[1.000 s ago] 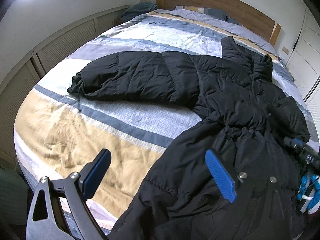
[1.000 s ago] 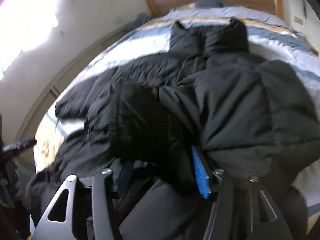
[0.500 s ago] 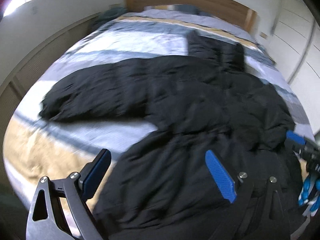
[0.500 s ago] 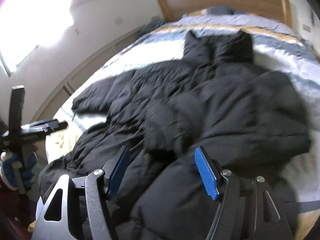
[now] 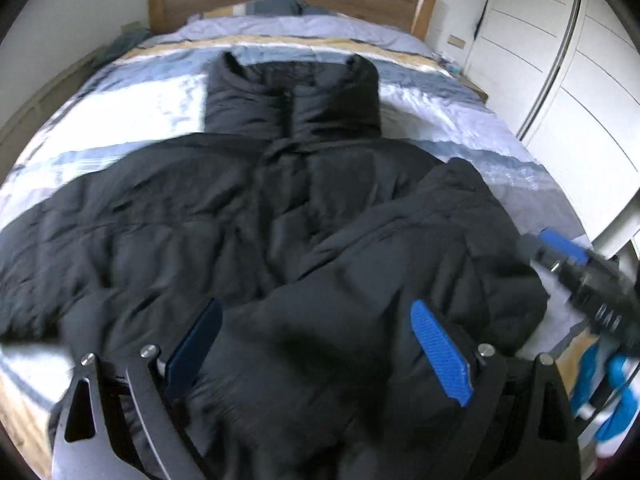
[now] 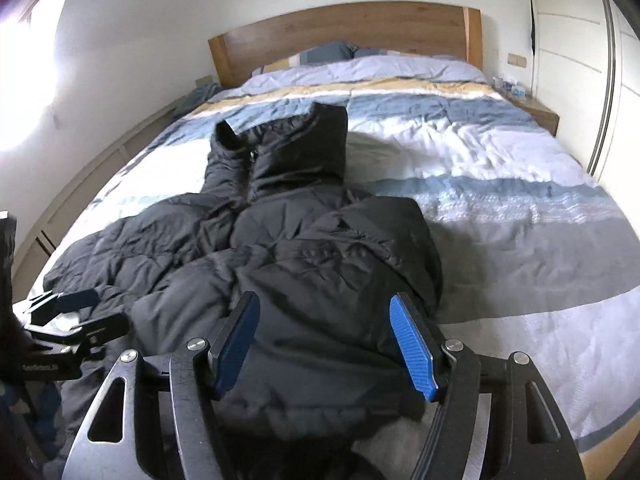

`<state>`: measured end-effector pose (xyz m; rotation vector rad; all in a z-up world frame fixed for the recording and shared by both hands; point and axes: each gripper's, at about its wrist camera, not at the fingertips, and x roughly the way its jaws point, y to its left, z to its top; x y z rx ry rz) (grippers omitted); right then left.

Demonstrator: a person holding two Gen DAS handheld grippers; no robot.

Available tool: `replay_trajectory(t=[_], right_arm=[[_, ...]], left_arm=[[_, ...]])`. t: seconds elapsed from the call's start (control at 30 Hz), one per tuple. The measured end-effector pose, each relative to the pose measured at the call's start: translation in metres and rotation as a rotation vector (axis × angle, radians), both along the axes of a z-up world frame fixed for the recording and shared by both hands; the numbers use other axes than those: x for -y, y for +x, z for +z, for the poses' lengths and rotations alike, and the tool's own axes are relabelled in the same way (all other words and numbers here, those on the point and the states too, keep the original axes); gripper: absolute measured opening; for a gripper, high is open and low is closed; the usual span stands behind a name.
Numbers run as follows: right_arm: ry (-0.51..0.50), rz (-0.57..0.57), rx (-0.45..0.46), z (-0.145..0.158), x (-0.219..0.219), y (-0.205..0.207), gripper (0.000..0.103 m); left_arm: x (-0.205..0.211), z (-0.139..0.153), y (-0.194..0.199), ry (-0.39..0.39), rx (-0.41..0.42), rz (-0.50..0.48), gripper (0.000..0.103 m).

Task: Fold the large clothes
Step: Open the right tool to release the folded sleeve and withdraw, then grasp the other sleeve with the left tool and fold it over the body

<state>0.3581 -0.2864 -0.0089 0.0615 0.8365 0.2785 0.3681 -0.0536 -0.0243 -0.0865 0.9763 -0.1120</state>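
Observation:
A large black puffer coat (image 5: 260, 208) lies on the bed, hood toward the headboard. Its right sleeve (image 5: 440, 232) lies folded inward across the body; its left sleeve stretches out to the left. The coat also shows in the right wrist view (image 6: 304, 256). My left gripper (image 5: 316, 344) is open and empty above the coat's lower part. My right gripper (image 6: 324, 340) is open and empty above the folded right side; it also shows at the right edge of the left wrist view (image 5: 576, 264). The left gripper shows at the left edge of the right wrist view (image 6: 76, 320).
The bed has a striped blue, white, grey and tan duvet (image 6: 500, 184) and a wooden headboard (image 6: 344, 36) with pillows. White wardrobe doors (image 5: 568, 64) stand on the right. A nightstand (image 6: 536, 112) sits beside the bed. Low panelled units (image 6: 80, 200) run along the left wall.
My right gripper let go of the coat's right side and drew back, leaving it folded inward. My left gripper swung right to face the coat head-on. Both stay open.

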Motion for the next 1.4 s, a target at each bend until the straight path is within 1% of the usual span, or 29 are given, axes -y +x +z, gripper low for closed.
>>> replay_trajectory(t=[0.07, 0.13, 0.17, 0.27, 0.33, 0.43, 0.53, 0.6, 0.63, 0.7, 0.73, 0.8, 0.93, 1.03, 1.13, 1.17, 1.27, 1.4], right_arm=[[0.001, 0.005, -0.036, -0.019, -0.004, 0.008, 0.067], [0.0, 0.006, -0.066, -0.035, -0.007, 0.012, 0.067], [0.003, 0.005, -0.085, -0.047, -0.006, 0.013, 0.067], [-0.01, -0.018, -0.106, -0.062, 0.001, 0.012, 0.067], [-0.021, -0.04, -0.111, -0.062, 0.006, 0.01, 0.067], [-0.032, -0.045, -0.069, -0.044, 0.002, -0.004, 0.067], [0.013, -0.009, -0.042, -0.031, -0.01, -0.023, 0.067], [0.041, 0.01, -0.061, -0.034, -0.017, -0.031, 0.073], [0.034, 0.014, -0.077, -0.038, -0.021, -0.034, 0.073], [-0.031, 0.006, -0.124, -0.05, -0.029, -0.041, 0.073], [-0.034, 0.0, -0.133, -0.051, -0.029, -0.045, 0.073], [-0.024, -0.016, -0.136, -0.045, -0.025, -0.053, 0.073], [-0.01, -0.029, -0.112, -0.021, -0.023, -0.074, 0.073], [-0.006, -0.025, -0.08, -0.001, -0.029, -0.098, 0.073], [0.018, -0.023, -0.051, 0.019, -0.035, -0.123, 0.073], [0.023, -0.022, -0.046, 0.024, -0.037, -0.131, 0.073], [0.041, -0.016, -0.025, 0.039, -0.047, -0.152, 0.073], [0.048, -0.006, -0.006, 0.053, -0.061, -0.178, 0.073]], left_arm=[[0.01, -0.019, 0.013, 0.054, -0.033, 0.001, 0.096], [0.01, -0.041, 0.019, 0.087, -0.083, 0.012, 0.096], [0.006, -0.049, 0.02, 0.086, -0.099, 0.017, 0.096], [-0.012, -0.054, 0.012, 0.066, -0.11, 0.026, 0.096], [-0.021, -0.047, 0.003, 0.071, -0.094, 0.034, 0.096], [-0.03, -0.037, -0.016, 0.071, -0.058, 0.035, 0.096], [-0.032, -0.046, -0.025, 0.096, -0.095, 0.026, 0.096], [-0.037, -0.055, -0.028, 0.089, -0.134, 0.037, 0.096], [-0.038, -0.056, -0.03, 0.072, -0.143, 0.04, 0.096], [-0.043, -0.049, -0.037, 0.055, -0.137, 0.036, 0.096], [-0.045, -0.042, -0.044, 0.052, -0.124, 0.032, 0.096], [-0.051, -0.027, -0.056, 0.056, -0.091, 0.029, 0.096], [-0.08, 0.002, -0.085, 0.008, -0.047, 0.037, 0.096], [-0.109, 0.023, -0.118, -0.023, -0.021, 0.06, 0.096], [-0.139, 0.035, -0.143, -0.044, -0.012, 0.1, 0.096], [-0.152, 0.039, -0.158, -0.05, -0.006, 0.115, 0.096], [-0.189, 0.041, -0.189, -0.065, -0.004, 0.161, 0.096], [-0.245, 0.033, -0.223, -0.099, -0.015, 0.237, 0.096]])
